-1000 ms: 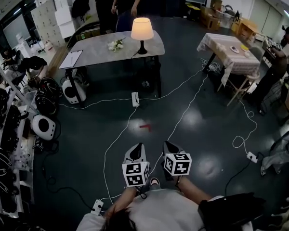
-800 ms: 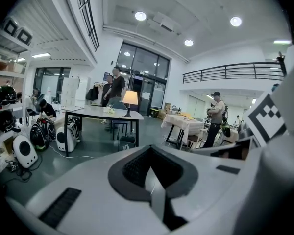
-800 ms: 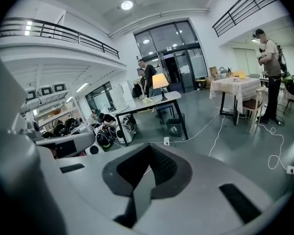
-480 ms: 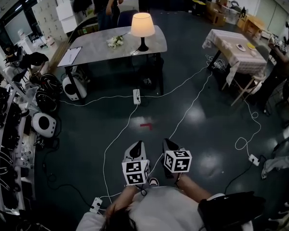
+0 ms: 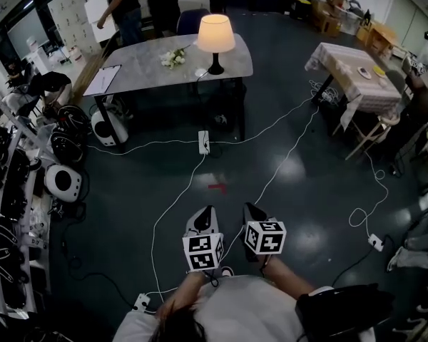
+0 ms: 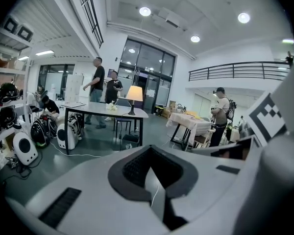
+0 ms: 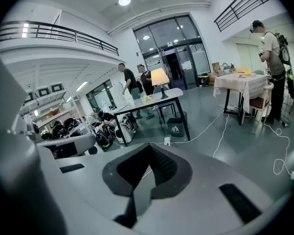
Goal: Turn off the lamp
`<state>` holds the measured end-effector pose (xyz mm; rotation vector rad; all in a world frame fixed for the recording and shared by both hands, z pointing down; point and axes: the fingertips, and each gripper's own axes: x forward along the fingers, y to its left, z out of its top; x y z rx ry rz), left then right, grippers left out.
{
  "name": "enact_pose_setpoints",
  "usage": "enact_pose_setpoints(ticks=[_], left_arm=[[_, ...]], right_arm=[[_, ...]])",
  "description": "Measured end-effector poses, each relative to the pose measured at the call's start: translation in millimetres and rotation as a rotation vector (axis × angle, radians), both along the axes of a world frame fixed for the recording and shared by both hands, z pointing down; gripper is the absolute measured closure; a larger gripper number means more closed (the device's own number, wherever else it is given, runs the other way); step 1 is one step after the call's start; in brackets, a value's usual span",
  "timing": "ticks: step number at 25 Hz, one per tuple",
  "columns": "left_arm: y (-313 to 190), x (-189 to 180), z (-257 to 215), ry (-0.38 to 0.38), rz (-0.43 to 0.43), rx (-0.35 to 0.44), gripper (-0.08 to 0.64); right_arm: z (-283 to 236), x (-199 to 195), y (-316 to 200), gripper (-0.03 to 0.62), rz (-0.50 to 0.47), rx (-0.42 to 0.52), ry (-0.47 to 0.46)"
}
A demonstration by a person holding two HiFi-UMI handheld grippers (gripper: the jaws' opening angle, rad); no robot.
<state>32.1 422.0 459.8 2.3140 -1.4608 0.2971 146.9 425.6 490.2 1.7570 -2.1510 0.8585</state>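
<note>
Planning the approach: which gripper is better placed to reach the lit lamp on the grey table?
Marginally left. Left gripper and right gripper sit side by side, both shut, empty, far from the lamp; it lines up slightly nearer the left one.

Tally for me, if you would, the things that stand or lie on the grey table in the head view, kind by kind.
table lamp, lit: 1
bunch of white flowers: 1
clipboard: 1
small white object beside the lamp's base, too small to identify: 1
Total: 4
</note>
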Motion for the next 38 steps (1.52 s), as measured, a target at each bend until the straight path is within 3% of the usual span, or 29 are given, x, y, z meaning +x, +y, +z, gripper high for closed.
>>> enact_pose_setpoints(ticks=[10,29,38], left_arm=[[-89.6,1.2,-2.1,0.030,0.008,0.010,0.554],[-278.2,-55.5,-15.4,0.077,-0.005,0.029,0.554],[-344.7,-81.5,-2.7,0.078,-0.010,0.001,0.554]], right_arm=[[-3.7,1.6,-84.7,0.593,0.019,0.006,0.014],[-5.0,-53.4,-265.6,0.594,0.006,-0.002,0.009],[2.8,-59.5,-317.8,0.594,0.046,-0.034,0.011]])
